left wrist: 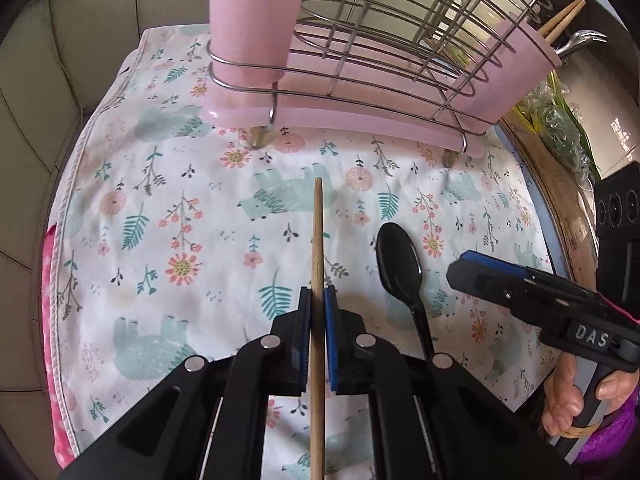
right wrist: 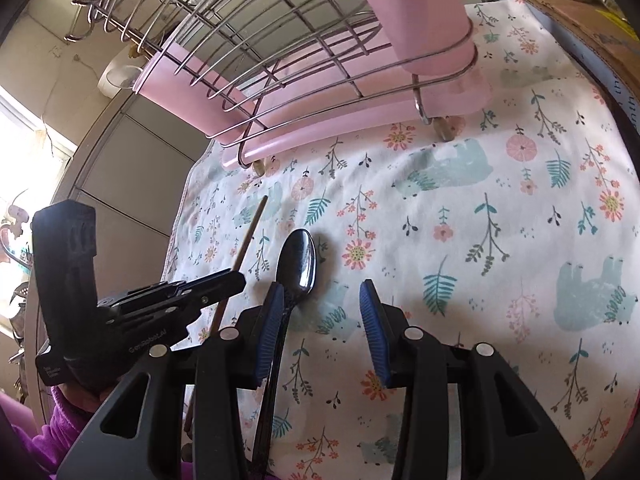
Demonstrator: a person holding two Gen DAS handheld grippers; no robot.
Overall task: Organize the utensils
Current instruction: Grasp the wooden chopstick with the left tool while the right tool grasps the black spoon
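A: Two utensils left on the floral cloth [left wrist: 168, 184]: one wooden chopstick [left wrist: 318, 240], one spoon [right wrist: 298, 264], both lower centre of frame.

B: Grips?

A: Left hand-held gripper [left wrist: 318, 300] pinched on the chopstick. Right hand-held gripper [right wrist: 322, 300] half open, straddling the spoon's neck, not closed.

B: Wire caddy [left wrist: 400, 52]?

A: Top of frame; chopsticks and a metal handle already inside, upper right. Roughly midway, I judge.

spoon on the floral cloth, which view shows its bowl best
The right wrist view: the shiny metal spoon lies straight ahead, its bowl catching light, handle running beside the right gripper's inner finger. The left wrist view shows the same spoon off to the side, dark and featureless, its handle end hidden behind that camera's gripper.
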